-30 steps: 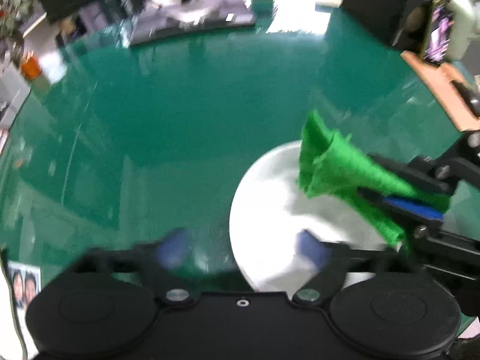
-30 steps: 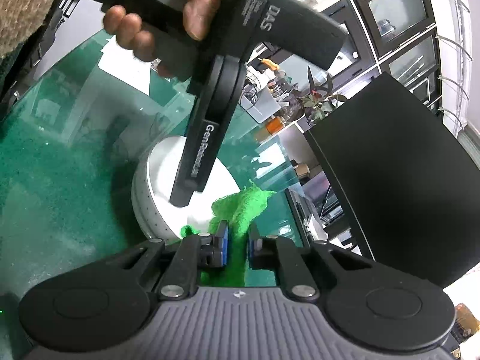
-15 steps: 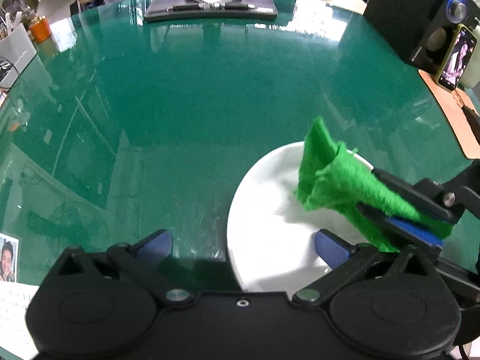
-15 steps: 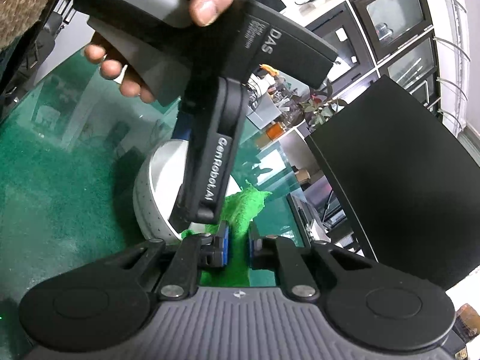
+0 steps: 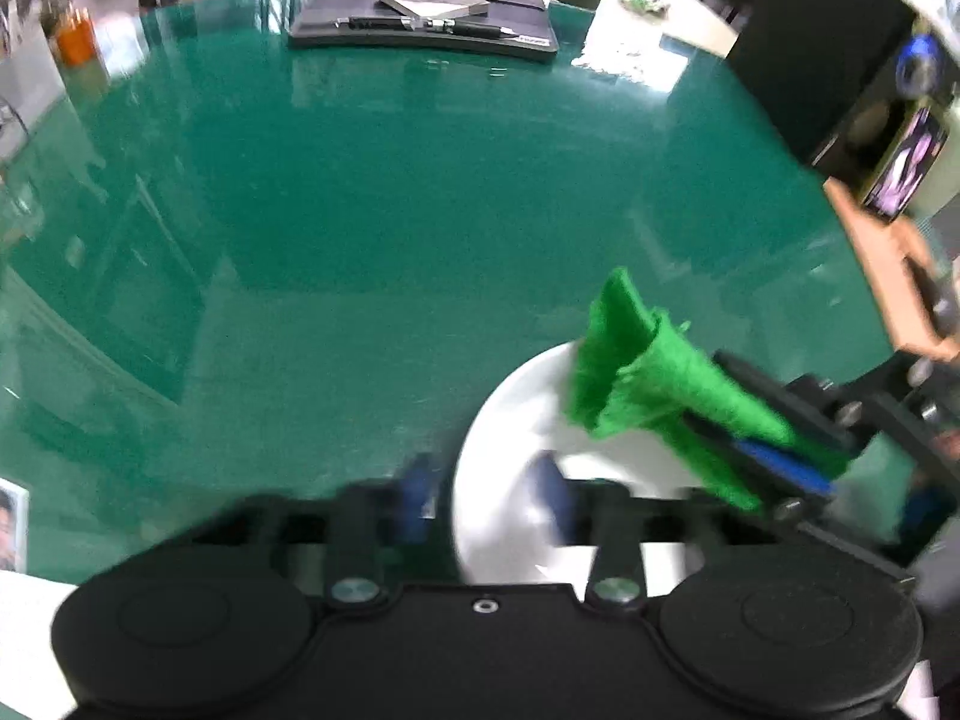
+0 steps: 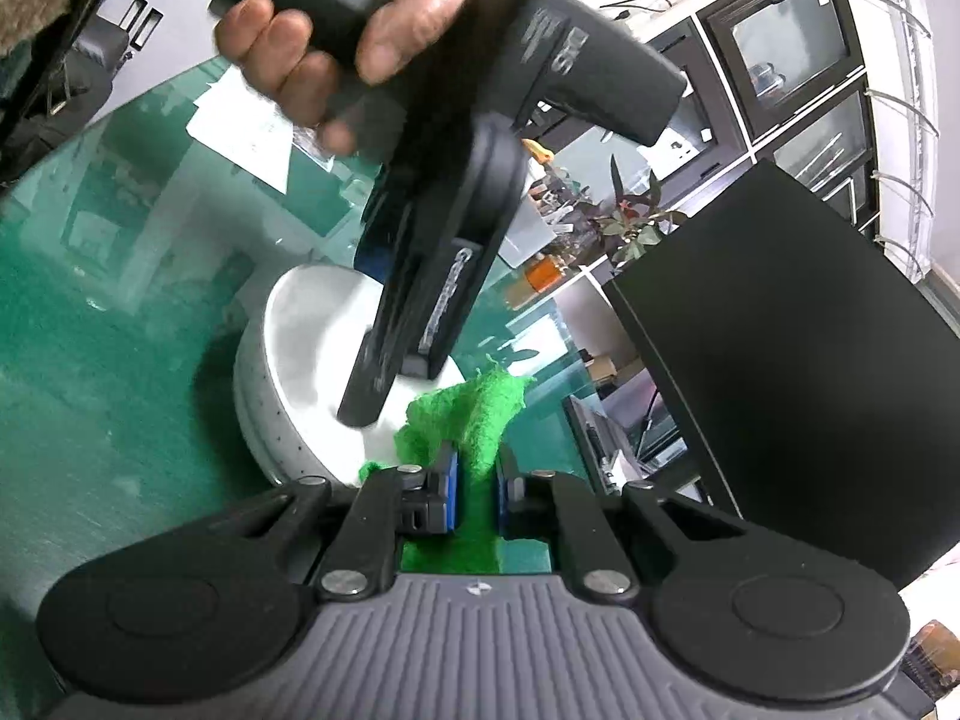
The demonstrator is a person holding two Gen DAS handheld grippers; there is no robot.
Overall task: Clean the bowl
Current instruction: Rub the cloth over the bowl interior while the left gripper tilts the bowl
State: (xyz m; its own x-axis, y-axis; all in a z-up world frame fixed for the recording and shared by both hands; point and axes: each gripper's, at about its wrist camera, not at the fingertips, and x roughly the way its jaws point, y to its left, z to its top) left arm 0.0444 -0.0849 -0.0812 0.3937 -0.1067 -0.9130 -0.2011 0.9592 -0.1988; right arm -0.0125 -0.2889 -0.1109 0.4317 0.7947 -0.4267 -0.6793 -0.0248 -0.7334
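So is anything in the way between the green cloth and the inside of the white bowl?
Nothing visible blocks it. The green cloth, pinched in the right tool, hangs over the white bowl. The left tool, which has just been closing, straddles the rim beside it.

Premises present as an office: a green glass tabletop carries a monitor stand; a dark monitor, glass-fronted cabinets and a potted plant stand beyond.

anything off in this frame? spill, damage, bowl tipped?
Nothing stands out. The white bowl sits level on the green table, no spill or chips visible. The right tool pinches the green cloth at the rim; the left tool has just been closing across the bowl's rim.
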